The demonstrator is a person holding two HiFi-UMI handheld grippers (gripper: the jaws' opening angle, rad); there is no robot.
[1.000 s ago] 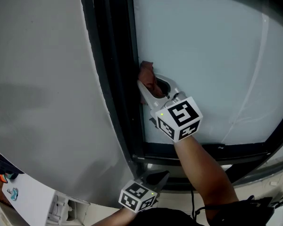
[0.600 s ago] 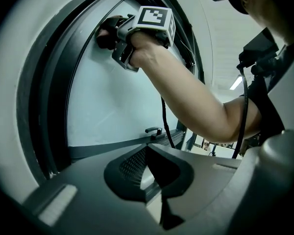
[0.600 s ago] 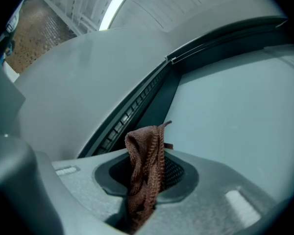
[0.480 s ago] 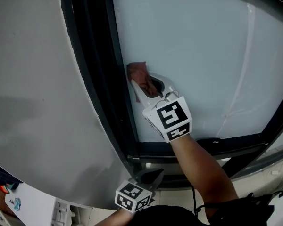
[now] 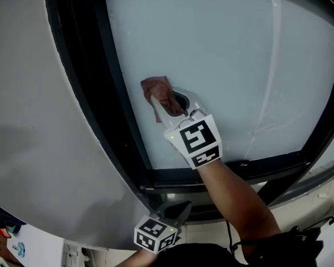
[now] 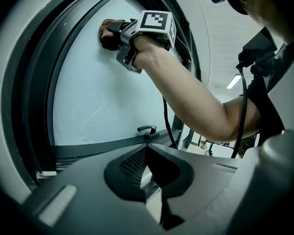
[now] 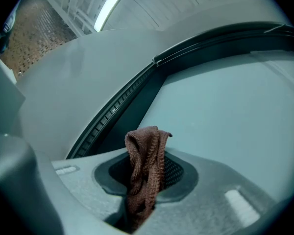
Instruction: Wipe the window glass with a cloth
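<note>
A brown cloth [image 5: 157,92] is pressed on the pale window glass [image 5: 234,65], a little right of the black left frame [image 5: 94,93]. My right gripper [image 5: 168,105] is shut on the cloth, which stands bunched between its jaws in the right gripper view [image 7: 146,155], with the right gripper [image 7: 146,180] close to the glass [image 7: 225,121]. My left gripper [image 5: 177,212] hangs low by the sill, jaws together with nothing between them. In its own view the left gripper [image 6: 154,173] points up at the right gripper [image 6: 119,32] and the cloth [image 6: 108,33].
A grey wall [image 5: 33,127] lies left of the frame. The black bottom frame [image 5: 234,170] runs under the glass, with a small handle [image 6: 146,129] on it. A cable [image 6: 164,116] trails from the right gripper along the forearm.
The right gripper has slid the cloth away from the left frame, out across the glass. The head view has shifted. The left gripper stays low.
</note>
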